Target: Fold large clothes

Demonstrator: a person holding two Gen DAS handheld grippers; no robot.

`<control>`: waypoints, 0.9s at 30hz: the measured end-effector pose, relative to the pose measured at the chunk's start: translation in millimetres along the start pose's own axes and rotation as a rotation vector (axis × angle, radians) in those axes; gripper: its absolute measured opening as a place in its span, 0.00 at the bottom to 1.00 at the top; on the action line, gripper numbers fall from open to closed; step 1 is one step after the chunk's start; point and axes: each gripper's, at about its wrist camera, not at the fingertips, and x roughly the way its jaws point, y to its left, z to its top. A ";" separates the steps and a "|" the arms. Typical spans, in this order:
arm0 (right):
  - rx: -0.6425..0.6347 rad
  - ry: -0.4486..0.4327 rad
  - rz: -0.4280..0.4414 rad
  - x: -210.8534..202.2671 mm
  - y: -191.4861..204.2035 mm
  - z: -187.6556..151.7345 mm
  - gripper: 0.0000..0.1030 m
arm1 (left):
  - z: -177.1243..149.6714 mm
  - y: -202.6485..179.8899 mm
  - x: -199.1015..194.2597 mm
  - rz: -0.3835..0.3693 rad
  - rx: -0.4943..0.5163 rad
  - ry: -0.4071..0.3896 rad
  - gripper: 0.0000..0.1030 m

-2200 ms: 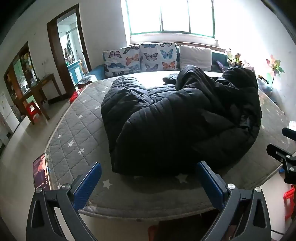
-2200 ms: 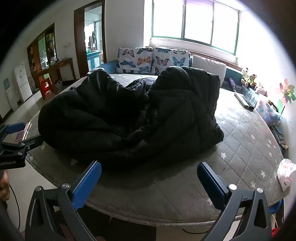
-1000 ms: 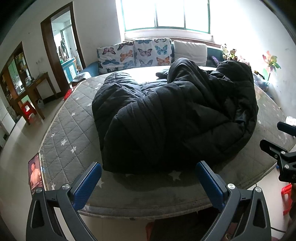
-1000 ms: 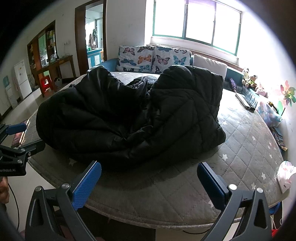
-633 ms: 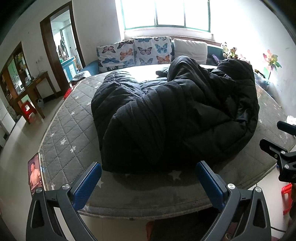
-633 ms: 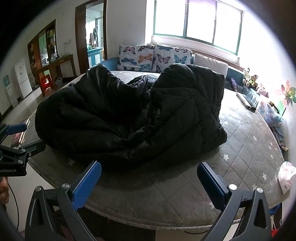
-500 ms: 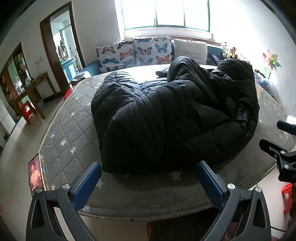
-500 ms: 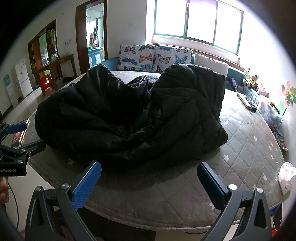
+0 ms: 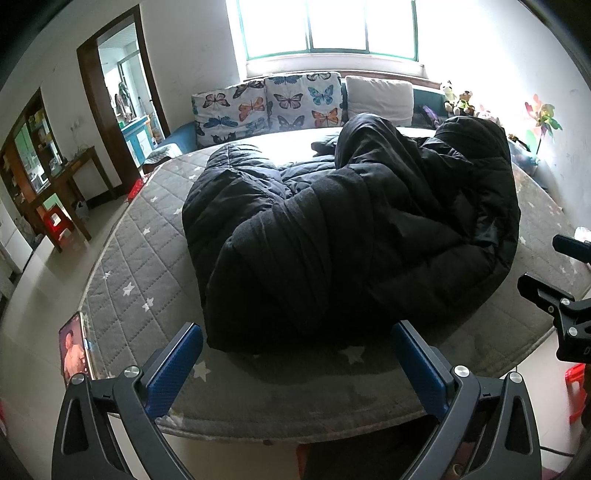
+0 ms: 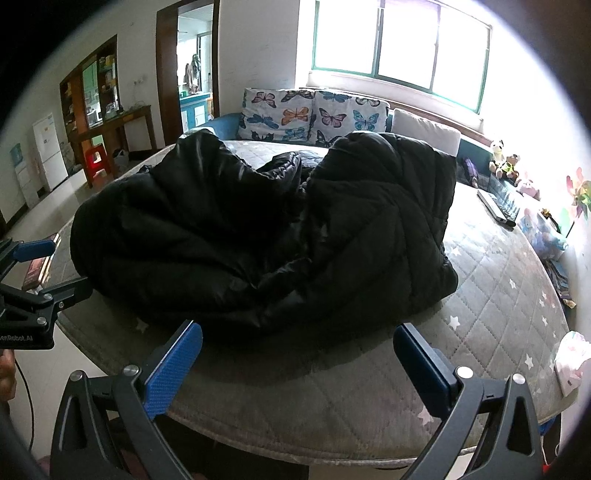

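Daylight from a wide window (image 9: 328, 26) falls on a grey quilted mattress (image 9: 125, 266) printed with white stars, and a big black padded coat (image 9: 347, 229) lies heaped in a crumpled mound across its middle. Butterfly cushions (image 9: 269, 103) and a white pillow (image 9: 380, 96) line the far edge, with small soft toys (image 10: 504, 158) and a keyboard (image 10: 496, 201) off to the right. A phone (image 9: 74, 349) with a lit screen rests on the near left corner of the mattress. Both tools hover at the near edge without touching the coat: the left gripper (image 9: 295, 365) has its blue-padded fingers (image 9: 173, 369) spread wide and empty, and the right gripper (image 10: 295, 365) is likewise spread wide, holding nothing.
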 end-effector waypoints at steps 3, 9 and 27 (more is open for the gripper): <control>-0.003 -0.003 0.003 -0.2 -0.5 1.5 1.00 | 1.7 1.1 -0.3 0.000 0.005 -0.003 1.00; -0.013 -0.009 0.006 1.7 -0.5 6.6 1.00 | 5.2 6.4 2.5 -0.009 -0.003 0.004 1.00; -0.110 -0.020 0.068 4.8 -1.5 31.7 1.00 | 31.1 22.5 6.9 -0.035 0.062 -0.044 1.00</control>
